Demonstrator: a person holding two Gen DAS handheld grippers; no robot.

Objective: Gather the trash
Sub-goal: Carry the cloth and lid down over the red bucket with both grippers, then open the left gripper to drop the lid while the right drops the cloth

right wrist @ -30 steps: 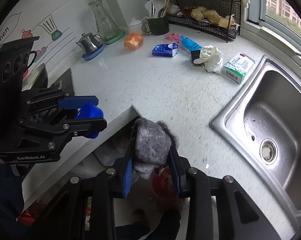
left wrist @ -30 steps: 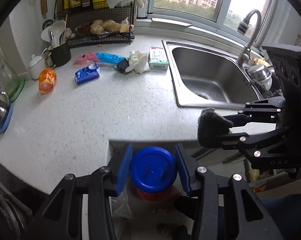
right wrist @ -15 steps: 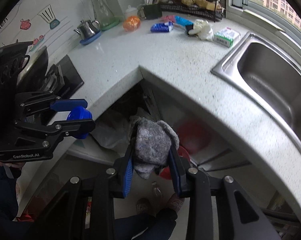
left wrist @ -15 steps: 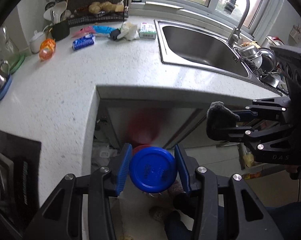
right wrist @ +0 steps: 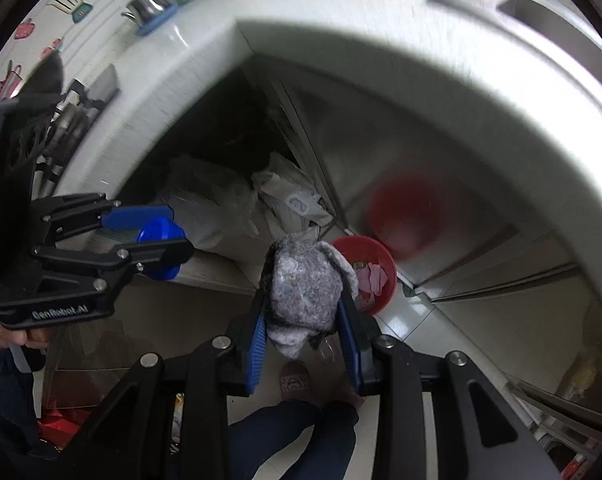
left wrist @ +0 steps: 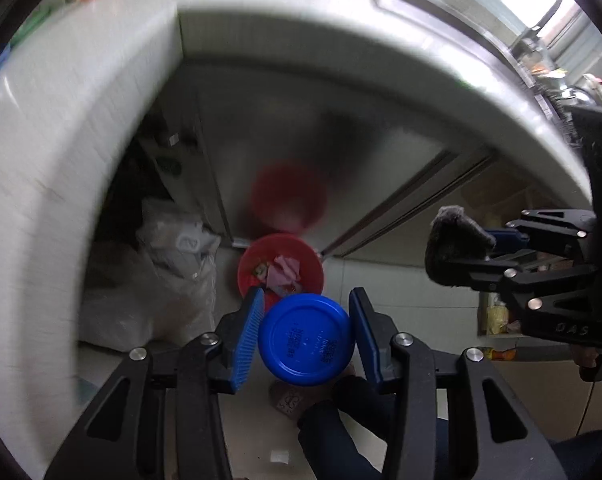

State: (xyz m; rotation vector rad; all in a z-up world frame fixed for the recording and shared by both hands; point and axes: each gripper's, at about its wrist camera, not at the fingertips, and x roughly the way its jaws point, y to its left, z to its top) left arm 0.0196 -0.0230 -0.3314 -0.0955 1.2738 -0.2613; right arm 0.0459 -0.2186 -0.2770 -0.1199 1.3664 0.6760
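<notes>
My left gripper (left wrist: 307, 332) is shut on a round blue lid (left wrist: 307, 340), flat face toward the camera. Just beyond it, on the floor, stands a red bin (left wrist: 281, 266) with pink scraps inside. My right gripper (right wrist: 304, 320) is shut on a wad of grey felt cloth (right wrist: 304, 288), which bulges above the blue pads. The red bin (right wrist: 375, 268) lies just right of and beyond the cloth. In the left wrist view the right gripper (left wrist: 461, 254) with the cloth (left wrist: 449, 248) hangs at the right. In the right wrist view the left gripper (right wrist: 153, 240) with the lid (right wrist: 161, 236) hangs at the left.
The white counter's edge (left wrist: 81, 140) arcs overhead, blurred. Steel cabinet doors (left wrist: 301, 128) behind the bin mirror it. Clear plastic bags (left wrist: 173, 280) lie left of the bin in the open cabinet space. A person's slippered foot (right wrist: 297, 380) and dark trouser legs stand on the tiled floor below.
Both grippers have sunk from above the counter to below its edge, toward the red bin on the floor. The lid and the cloth stay gripped.
</notes>
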